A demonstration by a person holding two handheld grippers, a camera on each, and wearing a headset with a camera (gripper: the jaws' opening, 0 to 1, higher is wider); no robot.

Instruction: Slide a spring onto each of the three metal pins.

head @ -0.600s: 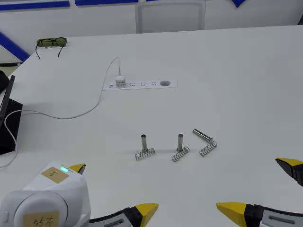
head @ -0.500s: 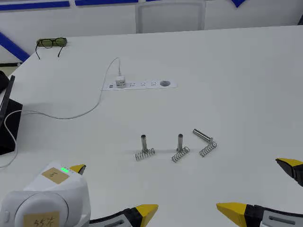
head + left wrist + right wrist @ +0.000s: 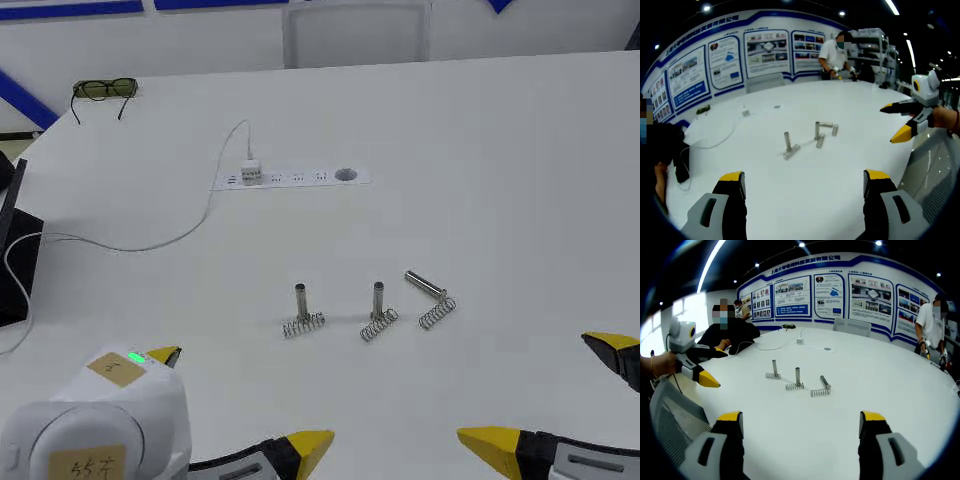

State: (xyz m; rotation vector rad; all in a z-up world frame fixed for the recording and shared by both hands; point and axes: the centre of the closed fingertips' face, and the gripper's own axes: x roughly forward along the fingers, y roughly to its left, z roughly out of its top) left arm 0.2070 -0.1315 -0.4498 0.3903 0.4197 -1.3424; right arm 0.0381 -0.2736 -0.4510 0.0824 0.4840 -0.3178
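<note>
We are holding the left tool (image 3: pixel 805 176) and right tool (image 3: pixel 800 416) wide open and empty, short of the three pins (image 3: pixel 378 297) and the springs (image 3: pixel 379 324) lying beside them on the surface (image 3: pixel 480 150), probably so either can reach one.

A broad white table (image 3: pixel 500 150) stands before a blue-trimmed wall of posters (image 3: pixel 830 291) under bright ceiling lights (image 3: pixel 801 244).

The left hand-held gripper (image 3: pixel 804 176) and right hand-held gripper (image 3: pixel 800 416) hover, jaws wide apart.
</note>
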